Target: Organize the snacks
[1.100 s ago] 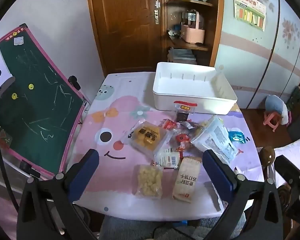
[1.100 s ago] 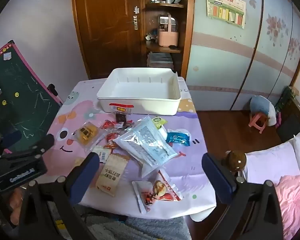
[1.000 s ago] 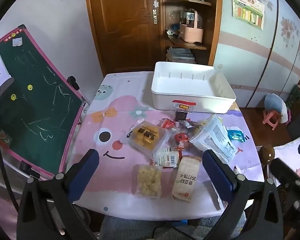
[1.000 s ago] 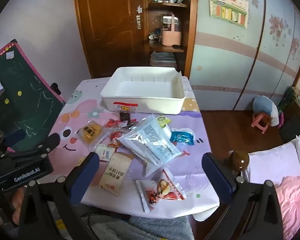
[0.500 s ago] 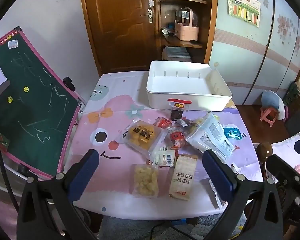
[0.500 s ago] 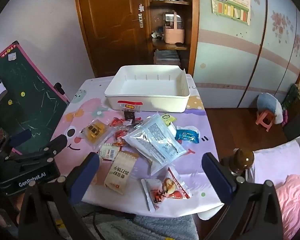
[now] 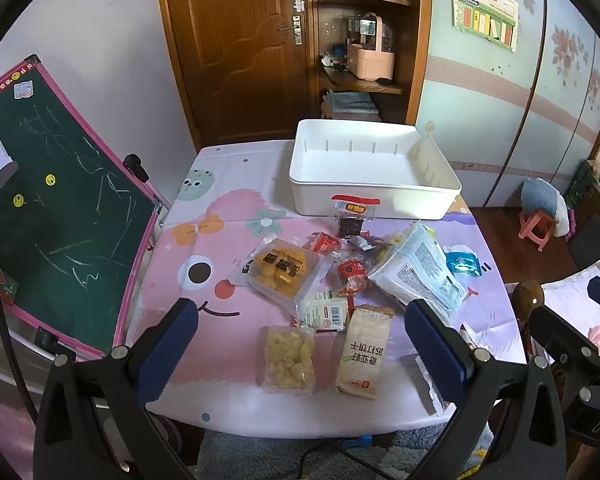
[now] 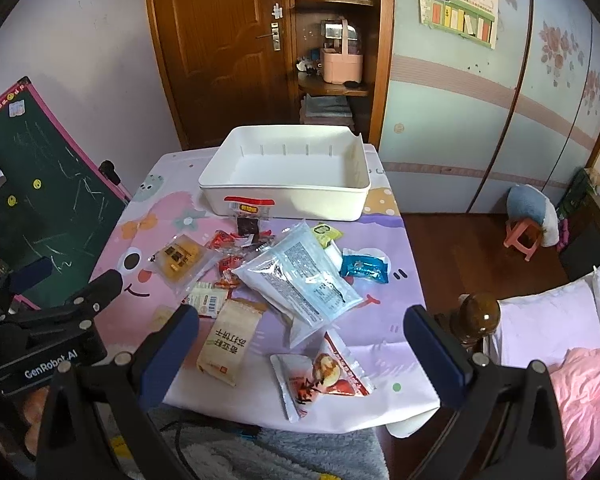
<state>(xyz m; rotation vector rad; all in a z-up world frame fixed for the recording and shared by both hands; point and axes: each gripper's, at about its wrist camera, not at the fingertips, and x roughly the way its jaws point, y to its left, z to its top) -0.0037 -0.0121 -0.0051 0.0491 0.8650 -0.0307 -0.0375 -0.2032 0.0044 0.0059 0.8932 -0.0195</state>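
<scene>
An empty white bin [image 7: 372, 168] [image 8: 288, 172] stands at the far side of the table. Several snack packets lie in a pile in front of it: a yellow pastry pack [image 7: 278, 272], a tan cracker pack [image 7: 364, 352] [image 8: 232, 336], a clear puff pack [image 7: 290, 360], a large white-blue bag [image 7: 418, 274] [image 8: 300, 280], a blue packet [image 8: 364, 266] and a red-printed packet [image 8: 324, 376]. My left gripper [image 7: 300, 344] is open and empty above the table's near edge. My right gripper [image 8: 300, 344] is open and empty above the near right part.
A green chalkboard [image 7: 52, 208] leans at the table's left side. A wooden door and shelf [image 7: 340, 40] stand behind the table. A bed with a wooden post [image 8: 480, 316] is at the right. A pink stool [image 8: 524, 240] stands on the floor.
Both grippers have drifted slightly, so the table and bin shifted a little in each view. Nothing on the table has moved, and both grippers stay open.
</scene>
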